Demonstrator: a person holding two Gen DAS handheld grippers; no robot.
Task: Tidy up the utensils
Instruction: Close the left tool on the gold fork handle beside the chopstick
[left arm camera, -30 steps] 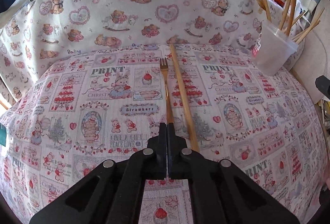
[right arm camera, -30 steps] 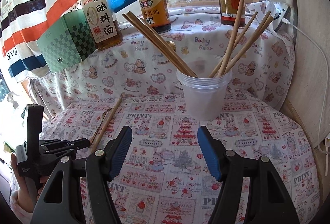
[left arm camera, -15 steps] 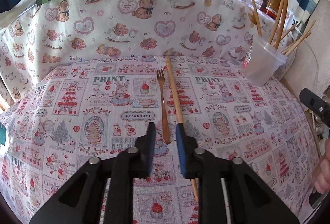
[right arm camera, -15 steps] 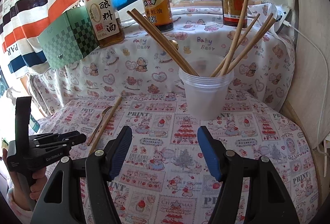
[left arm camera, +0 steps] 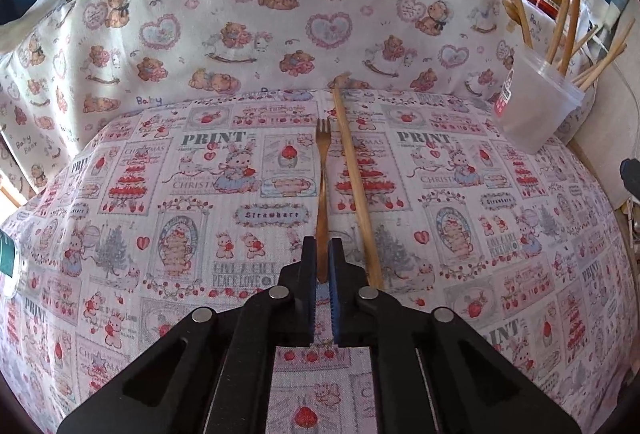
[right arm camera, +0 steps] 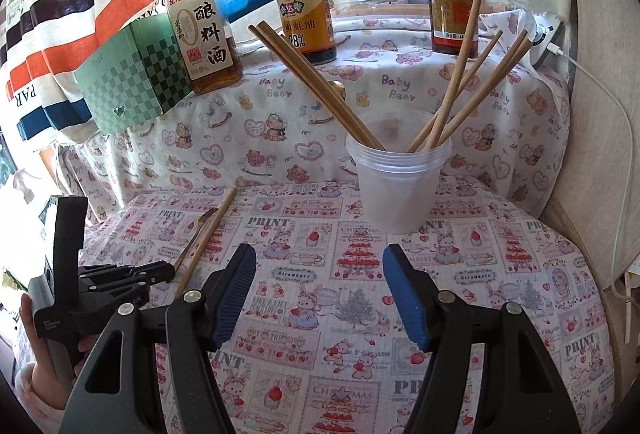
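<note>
On the patterned worktop [left arm camera: 500, 234], left of centre: one small fork [left arm camera: 322, 170], lying flat, tines toward the rear drape, handle end now between the fingers of the left tool [left arm camera: 322, 262]. Half a second ago those fingers stood apart around the handle; a second ago they were pressed together over it; they are now nearly together again, narrowed onto the handle, though a firm pinch cannot be confirmed. Just beside the fork, to its right: one loose chopstick [left arm camera: 356, 186], untouched. Rear right: clear cup [right arm camera: 396, 186] holding several chopsticks [right arm camera: 460, 66], upright. Right tool [right arm camera: 320, 294]: wide open, empty, hovering before the cup. Judgement: a re-grip of the fork is underway; lift and transfer to the cup not yet begun.
</note>
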